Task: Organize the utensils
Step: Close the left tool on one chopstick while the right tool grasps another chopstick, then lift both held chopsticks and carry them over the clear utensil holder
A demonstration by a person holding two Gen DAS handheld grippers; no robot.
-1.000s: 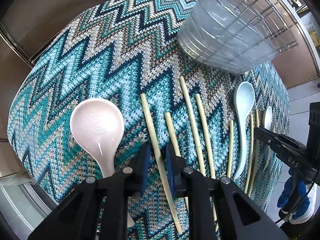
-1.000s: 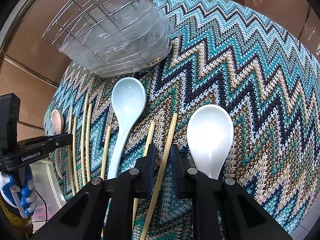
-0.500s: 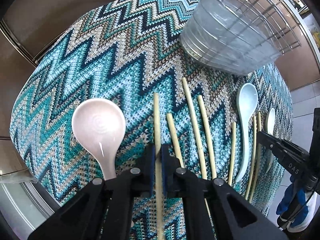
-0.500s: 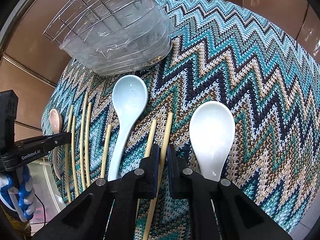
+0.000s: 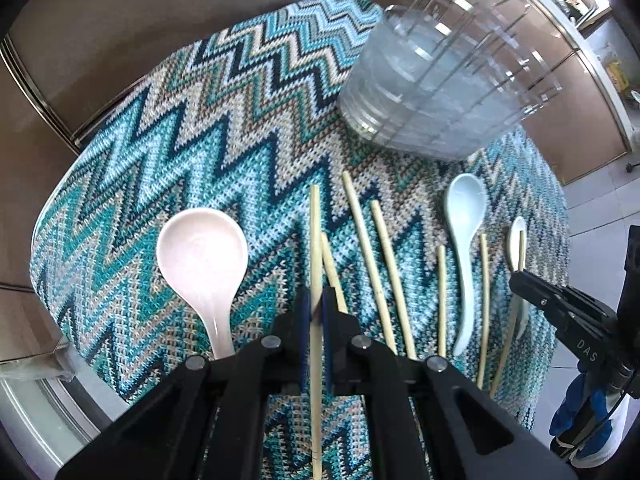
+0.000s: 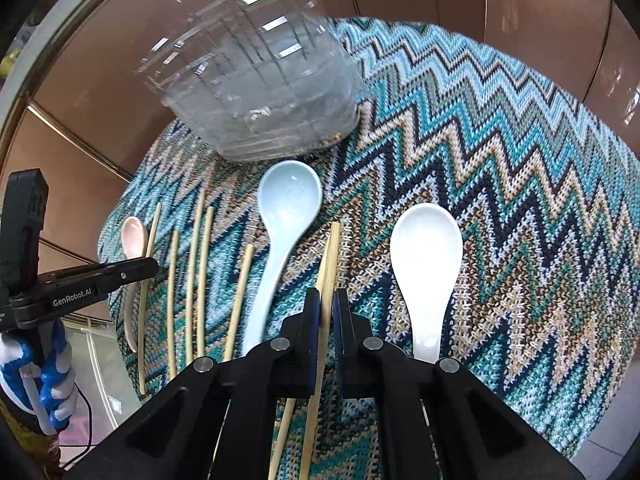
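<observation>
1. Chopsticks are what we are gripping on both sides: our left gripper [image 5: 315, 312] is pinching one bamboo chopstick [image 5: 315, 240] between its blue pads, the jaws drawn in until only the stick's width is parting them.
2. We are seeing that stick running straight ahead from the jaws, its far tip lying over the zigzag knitted cloth [image 5: 180, 152] and its near end trailing back beneath the gripper.
3. Our right gripper [image 6: 327, 312] is clamping a second chopstick [image 6: 332, 256] the same way, jaws nearly together on it.
4. We are noticing another chopstick [image 6: 322, 268] lying just beside the held one in the right wrist view; whether they are touching we cannot tell.
5. We are watching a pink soup spoon [image 5: 202, 256] lying bowl-up to the left of the left gripper, and a white soup spoon [image 6: 426, 260] lying bowl-up to the right of the right gripper.
6. Between the two grippers, we are seeing a pale blue soup spoon [image 6: 286, 216] and several loose chopsticks [image 5: 380, 264] lying roughly parallel on the cloth.
7. We are seeing a wire rack with a clear plastic liner [image 5: 440, 92] standing at the cloth's far side, blurred in both views.
</observation>
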